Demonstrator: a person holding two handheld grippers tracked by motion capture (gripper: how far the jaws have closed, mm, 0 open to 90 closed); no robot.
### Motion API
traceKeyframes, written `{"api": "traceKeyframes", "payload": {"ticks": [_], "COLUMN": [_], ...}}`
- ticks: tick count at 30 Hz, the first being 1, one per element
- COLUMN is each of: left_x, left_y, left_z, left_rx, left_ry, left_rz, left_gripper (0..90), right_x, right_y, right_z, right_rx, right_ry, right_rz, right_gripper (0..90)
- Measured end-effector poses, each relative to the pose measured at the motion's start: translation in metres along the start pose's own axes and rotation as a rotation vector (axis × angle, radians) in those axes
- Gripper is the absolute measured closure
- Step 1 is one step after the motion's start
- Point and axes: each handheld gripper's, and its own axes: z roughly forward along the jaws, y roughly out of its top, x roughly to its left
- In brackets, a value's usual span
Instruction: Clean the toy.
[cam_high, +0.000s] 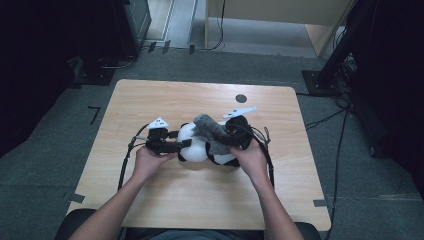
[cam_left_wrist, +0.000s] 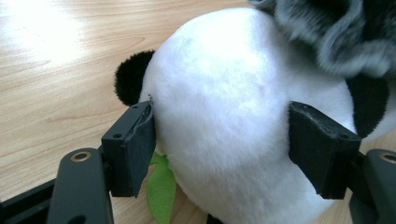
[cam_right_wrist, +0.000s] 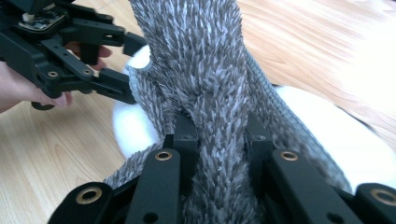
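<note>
The right gripper (cam_right_wrist: 218, 140) pinches a shaggy grey cloth (cam_right_wrist: 205, 70) between its fingers (cam_right_wrist: 184, 135) — draped over a white plush toy (cam_right_wrist: 327, 126).

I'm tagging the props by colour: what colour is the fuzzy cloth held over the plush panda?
Grey, with paler fibre tips: the fuzzy cloth shows best in the right gripper view.

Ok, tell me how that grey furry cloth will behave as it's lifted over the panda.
The grey furry cloth probably stays floppy: it bunches between the right gripper jaws and drapes over the plush panda. Its shaggy pile likely resists slipping.
</note>
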Motion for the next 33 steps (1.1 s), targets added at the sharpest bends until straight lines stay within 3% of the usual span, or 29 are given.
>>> {"api": "traceKeyframes", "payload": {"ticks": [9,12,17,20,21,24,29,33], "left_x": [0.001,0.002,0.004,0.005,0.006,0.009,0.007,0.007], "left_y": [0.004,0.003,0.002,0.002,0.002,0.001,0.001,-0.001], "left_z": [0.001,0.002,0.003,0.004,0.004,0.005,0.004,0.003], "left_rx": [0.009,0.002,-0.015,-0.011,-0.007,0.003,-0.005,-0.011], "left_ry": [-0.008,-0.016,-0.025,-0.018,-0.023,-0.040,-0.034,-0.039], "left_rz": [0.002,-0.002,-0.011,-0.013,-0.020,-0.049,-0.031,-0.039], "left_gripper": [27.4,27.3,26.1,23.5,22.0,18.1,17.2,17.0], "right_x": [-0.028,-0.035,-0.048,-0.052,-0.053,-0.047,-0.017,0.007], "right_y": [-0.016,-0.020,-0.028,-0.028,-0.027,-0.020,0.002,0.017], "right_z": [-0.030,-0.036,-0.038,-0.044,-0.047,-0.057,-0.058,-0.043], "right_rx": [-0.040,-0.047,-0.064,-0.053,-0.059,-0.105,-0.144,-0.141], "right_ry": [-0.058,-0.075,-0.050,-0.098,-0.094,-0.057,-0.020,0.022], "right_rz": [0.098,0.121,0.162,0.167,0.174,0.175,0.081,-0.001], "right_gripper": [73.2,73.1,73.0,74.2,74.4,74.6,74.7,74.6]}}
